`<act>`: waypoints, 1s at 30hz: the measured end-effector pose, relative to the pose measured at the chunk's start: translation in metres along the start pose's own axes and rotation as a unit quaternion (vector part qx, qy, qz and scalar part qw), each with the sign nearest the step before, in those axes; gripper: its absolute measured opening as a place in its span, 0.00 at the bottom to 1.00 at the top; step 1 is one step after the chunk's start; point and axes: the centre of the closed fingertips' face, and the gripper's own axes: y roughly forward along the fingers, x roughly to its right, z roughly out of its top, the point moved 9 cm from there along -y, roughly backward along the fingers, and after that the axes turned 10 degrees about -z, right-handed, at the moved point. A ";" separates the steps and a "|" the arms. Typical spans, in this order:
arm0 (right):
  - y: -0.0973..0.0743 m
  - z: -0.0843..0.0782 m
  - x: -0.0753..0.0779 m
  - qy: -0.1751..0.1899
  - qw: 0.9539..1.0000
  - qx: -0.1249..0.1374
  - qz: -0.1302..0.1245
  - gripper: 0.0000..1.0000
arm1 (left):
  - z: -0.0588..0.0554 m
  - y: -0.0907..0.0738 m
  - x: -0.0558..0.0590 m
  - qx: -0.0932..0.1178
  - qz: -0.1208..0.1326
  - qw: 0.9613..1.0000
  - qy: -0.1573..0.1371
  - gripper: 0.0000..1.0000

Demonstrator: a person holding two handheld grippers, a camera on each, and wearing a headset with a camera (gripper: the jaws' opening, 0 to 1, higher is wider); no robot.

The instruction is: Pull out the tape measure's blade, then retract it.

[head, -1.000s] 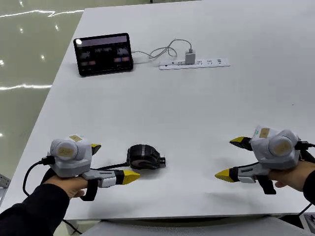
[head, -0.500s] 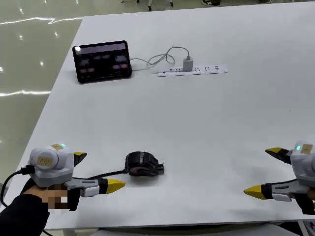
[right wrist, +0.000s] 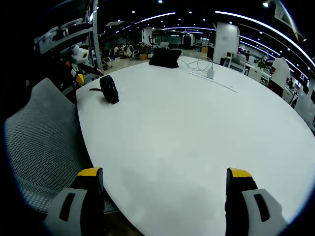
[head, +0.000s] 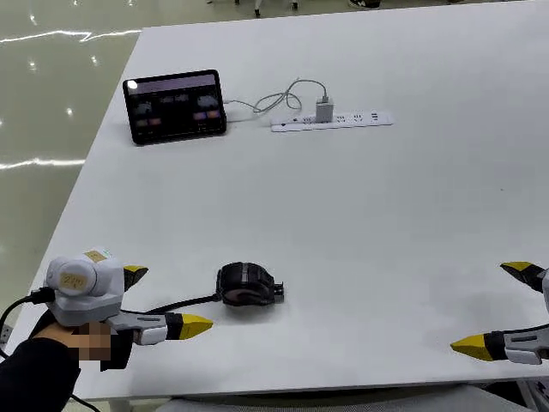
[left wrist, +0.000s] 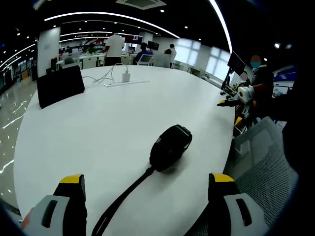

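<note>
The tape measure lies on the bench near the front edge, just ahead of the spread left claw, its strap running back between the jaws. The right claw, spread too, is well apart, so the left is nearer.

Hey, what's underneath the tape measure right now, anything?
The tape measure lies straight on the white table, its black strap trailing toward the left gripper. Its body covers the spot beneath, so anything thin there can't be seen.
</note>
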 end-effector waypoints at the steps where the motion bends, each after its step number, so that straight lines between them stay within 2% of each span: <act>1: 0.000 0.000 0.000 0.001 1.000 0.000 0.001 1.00 | 0.000 0.000 0.000 0.001 0.001 1.000 0.001 1.00; 8: 0.000 0.000 0.002 -0.003 1.000 -0.001 0.002 1.00 | 0.002 -0.002 0.001 0.002 -0.004 1.000 0.001 1.00; 19: -0.001 0.003 0.004 -0.009 1.000 0.006 0.002 1.00 | -0.003 -0.006 0.003 -0.007 -0.004 1.000 0.006 1.00; 30: -0.001 0.005 0.008 -0.025 1.000 0.014 0.001 1.00 | 0.000 -0.010 0.005 0.007 0.000 1.000 0.011 1.00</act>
